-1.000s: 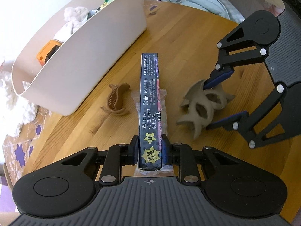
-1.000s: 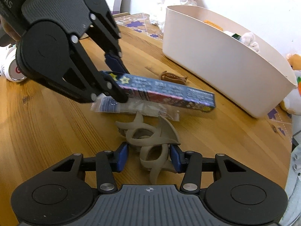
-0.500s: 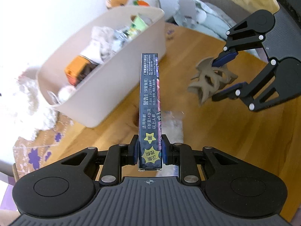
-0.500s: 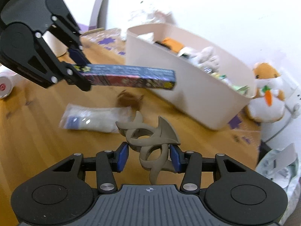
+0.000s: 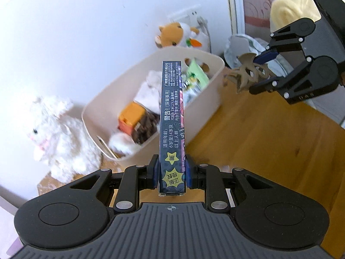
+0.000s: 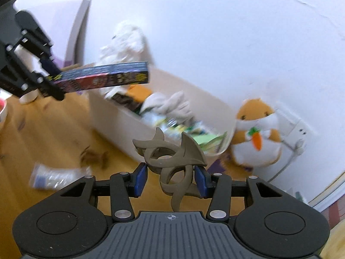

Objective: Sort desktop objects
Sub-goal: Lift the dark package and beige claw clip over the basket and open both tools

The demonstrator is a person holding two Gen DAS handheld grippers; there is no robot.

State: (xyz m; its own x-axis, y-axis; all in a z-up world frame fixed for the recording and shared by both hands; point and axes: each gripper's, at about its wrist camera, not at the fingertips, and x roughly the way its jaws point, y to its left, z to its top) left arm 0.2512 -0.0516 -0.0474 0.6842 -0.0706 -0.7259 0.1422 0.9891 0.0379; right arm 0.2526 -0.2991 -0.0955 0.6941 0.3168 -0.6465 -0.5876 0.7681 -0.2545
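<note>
My left gripper (image 5: 171, 171) is shut on a long dark printed box (image 5: 172, 116) and holds it in the air, its far end over the cream storage bin (image 5: 215, 79). The box also shows in the right wrist view (image 6: 103, 78). My right gripper (image 6: 171, 178) is shut on a grey-brown spiky ring toy (image 6: 172, 157), held above the table near the bin's near corner (image 6: 120, 127). In the left wrist view the right gripper (image 5: 262, 70) holds the toy (image 5: 245, 73) just right of the bin. The bin holds an orange block (image 5: 131, 117), white plush and packets.
A white plush rabbit (image 5: 56, 133) sits left of the bin. An orange hamster plush (image 6: 257, 133) sits behind it by the wall. On the wooden table (image 5: 269, 140) lie a clear plastic packet (image 6: 54, 176) and a small brown toy (image 6: 93, 156).
Both grippers have risen from the table with their objects and moved toward the bin. The box end now hangs over the bin; the packet and brown toy stayed on the table.
</note>
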